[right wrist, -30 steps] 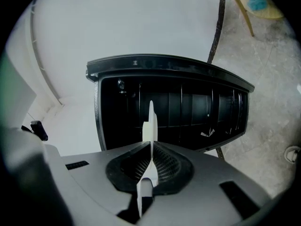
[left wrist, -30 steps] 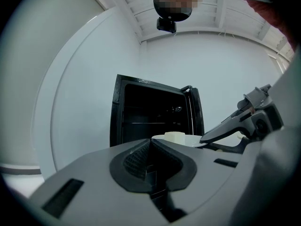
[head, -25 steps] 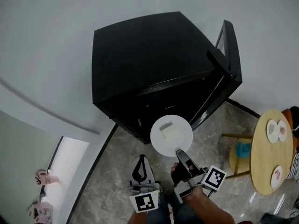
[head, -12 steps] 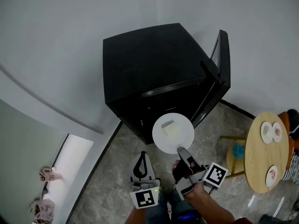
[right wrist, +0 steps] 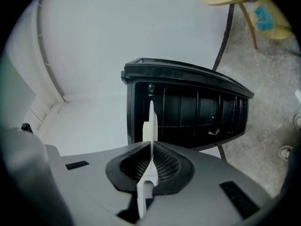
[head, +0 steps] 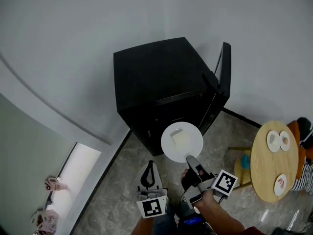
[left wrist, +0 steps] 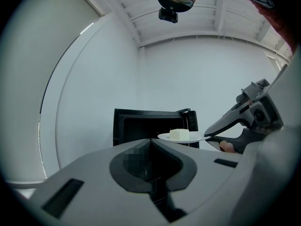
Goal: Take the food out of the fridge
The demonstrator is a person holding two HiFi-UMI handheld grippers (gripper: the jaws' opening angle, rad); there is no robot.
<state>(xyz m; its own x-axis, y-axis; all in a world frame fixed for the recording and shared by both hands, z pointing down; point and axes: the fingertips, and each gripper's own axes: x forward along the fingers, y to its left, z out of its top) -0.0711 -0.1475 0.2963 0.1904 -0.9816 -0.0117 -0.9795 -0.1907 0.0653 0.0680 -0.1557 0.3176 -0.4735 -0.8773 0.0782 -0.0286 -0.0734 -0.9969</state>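
Note:
The black fridge [head: 161, 77] stands on the floor with its door [head: 225, 70] swung open to the right. Just in front of it my right gripper [head: 191, 160] is shut on the near rim of a white plate [head: 182, 142], held level. A pale block of food [head: 180, 138] lies on the plate. In the right gripper view the plate [right wrist: 151, 121] shows edge-on between the jaws, with the fridge's dark shelves [right wrist: 197, 114] behind. To the left, my left gripper [head: 149, 167] is shut and holds nothing. From the left gripper view the plate [left wrist: 186, 137] and food [left wrist: 178, 134] hang before the fridge.
A round wooden table [head: 269, 177] with three small plates stands at the right. A blue thing [head: 244, 161] lies on a stool beside it. White walls run behind the fridge. A bright floor strip [head: 80, 175] and pink items [head: 50, 184] sit at the lower left.
Both grippers and the plate have risen. The fridge looks smaller and has shifted right in the head view. The right gripper's hold on the plate has not changed.

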